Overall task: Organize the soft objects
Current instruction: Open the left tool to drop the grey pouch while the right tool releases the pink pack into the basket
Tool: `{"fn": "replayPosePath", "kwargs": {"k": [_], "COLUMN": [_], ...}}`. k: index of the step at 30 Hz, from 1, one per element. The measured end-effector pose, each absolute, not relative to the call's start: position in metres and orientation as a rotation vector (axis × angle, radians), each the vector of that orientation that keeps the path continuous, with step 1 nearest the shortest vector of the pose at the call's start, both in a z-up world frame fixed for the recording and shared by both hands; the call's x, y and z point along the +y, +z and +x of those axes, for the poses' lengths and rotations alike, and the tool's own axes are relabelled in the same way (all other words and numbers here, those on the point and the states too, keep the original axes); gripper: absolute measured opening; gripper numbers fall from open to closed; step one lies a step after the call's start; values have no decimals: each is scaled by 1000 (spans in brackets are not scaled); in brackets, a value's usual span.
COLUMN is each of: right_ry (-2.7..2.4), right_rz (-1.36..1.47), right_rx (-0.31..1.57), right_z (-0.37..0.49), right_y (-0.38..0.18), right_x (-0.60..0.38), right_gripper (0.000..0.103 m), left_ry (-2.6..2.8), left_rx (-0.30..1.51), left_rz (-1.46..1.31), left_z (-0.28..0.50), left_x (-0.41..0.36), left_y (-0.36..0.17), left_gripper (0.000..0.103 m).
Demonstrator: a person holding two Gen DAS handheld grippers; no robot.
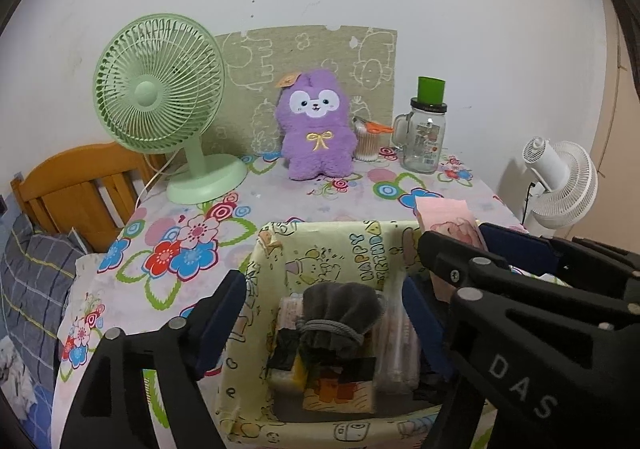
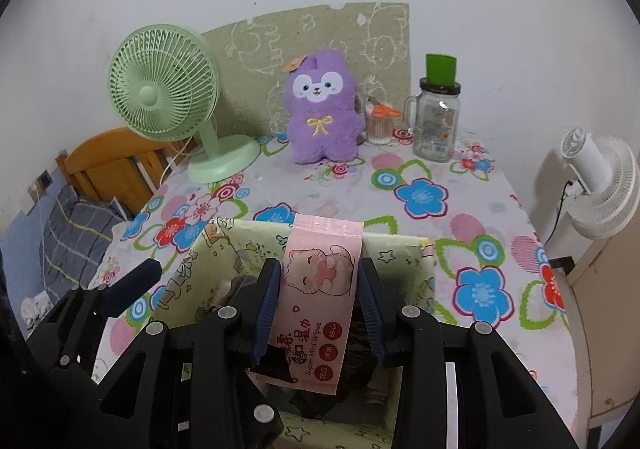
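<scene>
On the floral worktop (image 2: 460,233), a green fan (image 2: 168,97) stands at ten o'clock, a glass jar (image 2: 436,121) at one, a white fan (image 2: 600,185) at three.

The near wall of the fabric bin (image 2: 404,249) was hidden behind the right gripper (image 2: 320,289); the small print on the wipes pack (image 2: 320,313) was partly covered.

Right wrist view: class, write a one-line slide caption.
Right gripper holds a pink wipes pack above the fabric storage box.
</scene>
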State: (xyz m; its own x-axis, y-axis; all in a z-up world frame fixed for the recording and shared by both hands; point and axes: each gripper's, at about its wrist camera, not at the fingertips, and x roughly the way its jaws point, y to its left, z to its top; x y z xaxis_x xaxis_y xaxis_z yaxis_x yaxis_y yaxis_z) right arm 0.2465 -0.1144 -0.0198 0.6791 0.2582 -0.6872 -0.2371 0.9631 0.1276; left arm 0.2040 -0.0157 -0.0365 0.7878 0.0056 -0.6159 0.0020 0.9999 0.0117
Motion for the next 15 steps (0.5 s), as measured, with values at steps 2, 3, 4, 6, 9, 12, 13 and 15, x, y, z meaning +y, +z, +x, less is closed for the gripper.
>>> {"fn": "replayPosePath", "kwargs": {"k": [2, 3, 4, 6, 9, 12, 13, 15], "right_ry": [289, 291, 290, 287, 289, 290, 290, 278], "right_rz": [33, 34, 32, 28, 27, 26, 27, 21], "right_rx": [785, 786, 786, 788, 794, 800, 800, 794], "right_z": [248, 249, 249, 248, 248, 247, 246, 244], "right_y": [-22, -24, -25, -26, -28, -29, -28, -28], "right_x": [-112, -111, -110, -107, -107, -107, -107, -108], "right_gripper": [42, 42, 42, 43, 44, 45, 46, 56], "left_ry": [1, 1, 2, 5, 4, 5, 6, 12], "left_rx": [669, 670, 669, 671, 678, 679, 677, 673], "left_rz": [8, 8, 8, 11, 8, 8, 7, 5], "left_z": [204, 204, 203, 202, 202, 200, 198, 196], "left_x": [-14, -13, -13, -13, -12, -12, -12, -12], "left_y": [-38, -38, -38, -39, -41, -41, -41, -40], "left_gripper": [84, 85, 86, 87, 87, 87, 87, 88]}}
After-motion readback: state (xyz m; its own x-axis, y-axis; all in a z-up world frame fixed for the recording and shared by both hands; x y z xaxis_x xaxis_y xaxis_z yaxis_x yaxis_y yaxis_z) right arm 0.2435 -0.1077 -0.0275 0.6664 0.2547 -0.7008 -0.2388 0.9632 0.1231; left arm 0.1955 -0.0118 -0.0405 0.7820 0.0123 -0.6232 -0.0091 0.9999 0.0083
